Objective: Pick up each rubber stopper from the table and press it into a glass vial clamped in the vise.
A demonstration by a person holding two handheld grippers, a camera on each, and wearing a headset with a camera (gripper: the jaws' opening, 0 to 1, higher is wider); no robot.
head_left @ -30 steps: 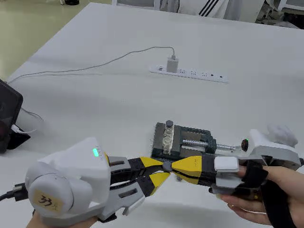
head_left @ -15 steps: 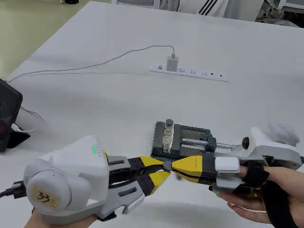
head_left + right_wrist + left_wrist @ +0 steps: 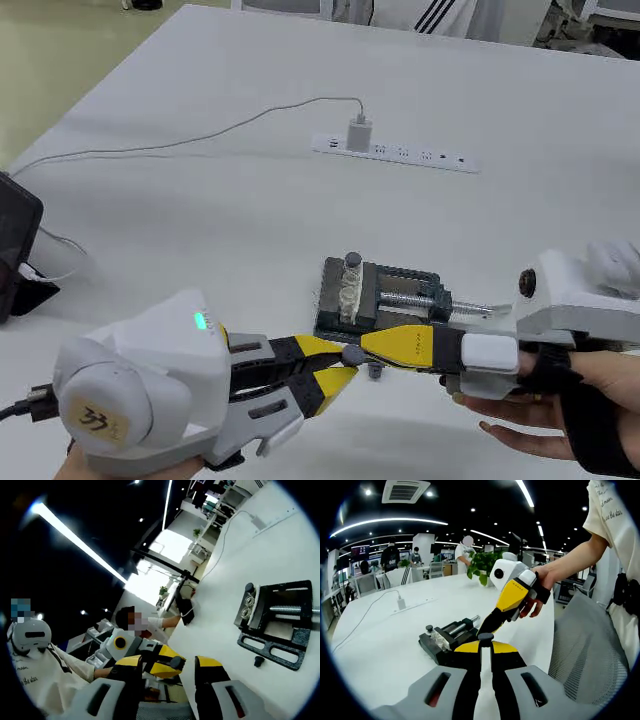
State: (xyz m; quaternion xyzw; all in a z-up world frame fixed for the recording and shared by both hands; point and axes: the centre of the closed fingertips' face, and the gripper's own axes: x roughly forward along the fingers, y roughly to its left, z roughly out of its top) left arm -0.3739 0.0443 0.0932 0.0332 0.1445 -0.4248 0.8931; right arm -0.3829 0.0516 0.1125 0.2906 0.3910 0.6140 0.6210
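Note:
A grey rubber stopper sits at the tips of my left gripper, which is shut on it just in front of the vise. In the left gripper view the stopper stands above the closed jaws. My right gripper comes in from the right, tip close beside that stopper, and its jaws stand open in its own view. A second stopper lies on the table by the vise's near edge. A stoppered glass vial is clamped upright at the vise's left end.
A white power strip with a plugged charger and a long cable lies further back. A black device sits at the table's left edge. The vise's screw handle sticks out to the right, under the right gripper.
The right gripper has rolled and drawn back a little to the right, off the stopper. The stopper stays at the left gripper's tips.

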